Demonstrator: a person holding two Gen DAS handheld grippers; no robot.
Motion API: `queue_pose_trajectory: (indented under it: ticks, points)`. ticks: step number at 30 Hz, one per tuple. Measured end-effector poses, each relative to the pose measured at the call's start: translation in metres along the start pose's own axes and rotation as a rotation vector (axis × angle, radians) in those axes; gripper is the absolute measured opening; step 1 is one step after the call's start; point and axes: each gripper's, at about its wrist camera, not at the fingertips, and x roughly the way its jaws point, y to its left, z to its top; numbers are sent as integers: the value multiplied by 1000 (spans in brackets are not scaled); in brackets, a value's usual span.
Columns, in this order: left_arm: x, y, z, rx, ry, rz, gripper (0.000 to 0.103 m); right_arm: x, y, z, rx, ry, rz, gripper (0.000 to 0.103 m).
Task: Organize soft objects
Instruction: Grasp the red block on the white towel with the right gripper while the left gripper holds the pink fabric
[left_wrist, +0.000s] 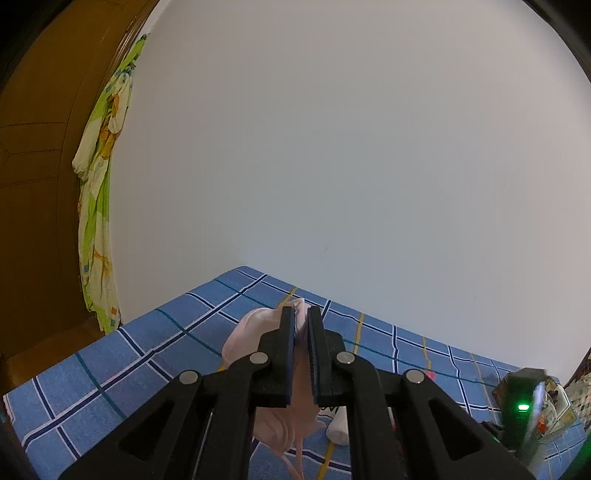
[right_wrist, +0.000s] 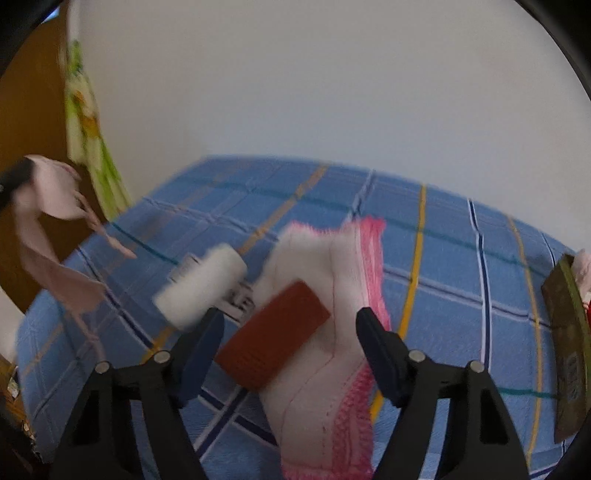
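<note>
Left fingers: the left gripper (left_wrist: 302, 314) is clenched on a pale pink cloth (left_wrist: 255, 328), its two black fingers (left_wrist: 285, 332) pressed nearly together with a fold of the fabric pinched between the pads.
Pink cloth: it bulges out to the left of the fingers and hangs below them in a loose drape, lifted off the bed; in the right wrist view the same cloth (right_wrist: 55, 206) dangles at the far left edge, a narrow strap trailing down.
Right fingers: the right gripper (right_wrist: 290, 325) stands released, jaws apart and pressing on nothing, tilted down over the bed.
Red-brown roll: a ribbed, rust-coloured rolled item (right_wrist: 273, 336) lies between the open fingers, touching neither pad as far as the blurred view shows.
White and pink towel: a fluffy white cloth with pink knitted edging (right_wrist: 332, 295) lies under the roll and runs from beyond the fingertips back beneath the right finger.
White roll: a white rolled item (right_wrist: 201, 286) lies just beyond the left finger of the right gripper.
Bedspread: a blue checked cover (right_wrist: 461, 266) with yellow, white and dark lines carries all of it.
Right edge: a dark green box (right_wrist: 569, 350) sits well to the right of the fingers.
Backdrop: a green patterned curtain (left_wrist: 99, 206) hangs far left against a plain white wall (left_wrist: 332, 147).
</note>
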Motion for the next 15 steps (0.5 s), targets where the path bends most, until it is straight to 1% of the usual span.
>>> queue_pose_trajectory:
  ticks: [3, 5, 6, 7, 8, 9, 11, 12, 13, 15]
  points:
    - [1, 2, 0, 0, 4, -3, 8, 17, -1, 0, 13, 68, 10, 76]
    - [0, 3, 0, -3, 4, -2, 8, 19, -1, 1, 18, 68, 7, 75]
    - [1, 3, 0, -3, 5, -3, 8, 19, -2, 1, 17, 66, 10, 69]
    - [0, 2, 0, 1, 7, -4, 8, 19, -2, 1, 15, 63, 15, 59]
    - [-1, 2, -1, 6, 9, -1, 8, 18, -2, 1, 9, 56, 23, 51]
    - [-2, 1, -1, 11, 10, 2, 8, 16, -2, 1, 1, 49, 44, 36]
    - [-4, 0, -1, 12, 9, 4, 8, 9, -4, 0, 8, 32, 76, 35]
    - [-6, -1, -1, 10, 7, 5, 8, 4, -8, -1, 21, 5, 101, 34]
    - [-7, -2, -1, 12, 14, -12, 8, -3, -12, -1, 35, -22, 139, 33]
    - [-10, -4, -1, 15, 16, -9, 8, -17, -23, 0, 74, -72, 221, 33]
